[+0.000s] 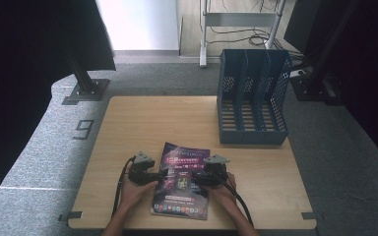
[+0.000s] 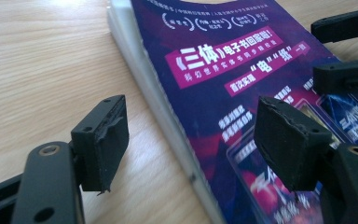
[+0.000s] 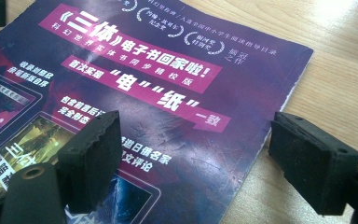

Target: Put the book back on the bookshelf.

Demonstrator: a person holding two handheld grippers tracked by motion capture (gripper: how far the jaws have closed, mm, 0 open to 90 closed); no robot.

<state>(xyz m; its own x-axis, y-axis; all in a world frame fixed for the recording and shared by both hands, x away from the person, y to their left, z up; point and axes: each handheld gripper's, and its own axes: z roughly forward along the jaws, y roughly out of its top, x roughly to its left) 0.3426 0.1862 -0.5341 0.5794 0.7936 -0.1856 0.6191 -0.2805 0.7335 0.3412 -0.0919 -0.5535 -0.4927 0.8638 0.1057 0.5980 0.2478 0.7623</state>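
Note:
A purple magazine (image 1: 182,183) with white and pink print lies flat near the table's front edge. My left gripper (image 1: 158,174) is open at the magazine's left edge (image 2: 168,116): one pad (image 2: 100,140) hangs over bare wood, the other over the cover. My right gripper (image 1: 198,176) is open at the opposite edge (image 3: 279,102), with one pad (image 3: 93,156) above the cover (image 3: 158,93) and the other (image 3: 310,158) above the table. Neither holds anything. The right gripper's jaws show at the top right of the left gripper view.
A blue mesh file rack (image 1: 252,98) with three slots stands at the back right of the wooden table (image 1: 142,123). Black stands and cables sit on the grey carpet behind. A "9" mark (image 1: 82,129) lies on the floor at left.

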